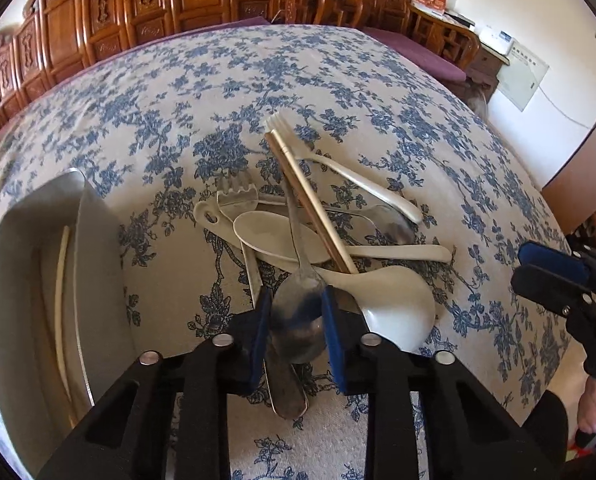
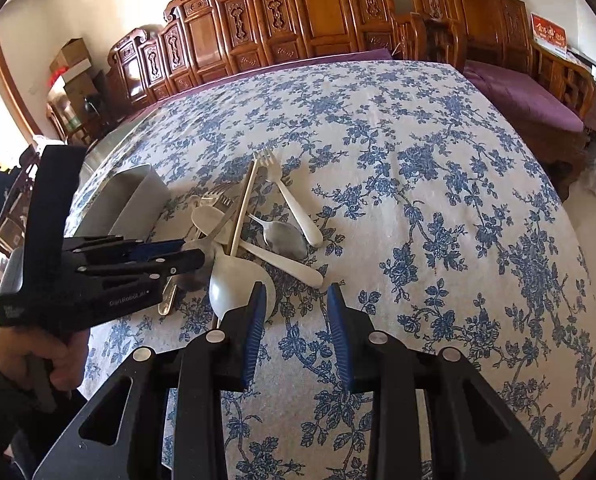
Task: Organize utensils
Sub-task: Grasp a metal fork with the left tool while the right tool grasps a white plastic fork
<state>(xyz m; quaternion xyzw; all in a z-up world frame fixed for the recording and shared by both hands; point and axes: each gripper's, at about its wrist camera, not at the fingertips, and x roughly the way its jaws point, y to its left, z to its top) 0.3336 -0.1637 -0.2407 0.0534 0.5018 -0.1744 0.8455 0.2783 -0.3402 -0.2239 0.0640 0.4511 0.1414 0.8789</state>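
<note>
At lower centre, the left tool [image 1: 296, 322] pinches a metal spoon [image 1: 298, 320]; the right tool [image 2: 298, 320] gapes wide over the table [image 2: 437, 200].

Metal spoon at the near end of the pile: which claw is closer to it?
Left. The left claw straddles the metal spoon, one pad on each side of its bowl. The right claw hangs open over the tablecloth, off to the spoon's right.
</note>
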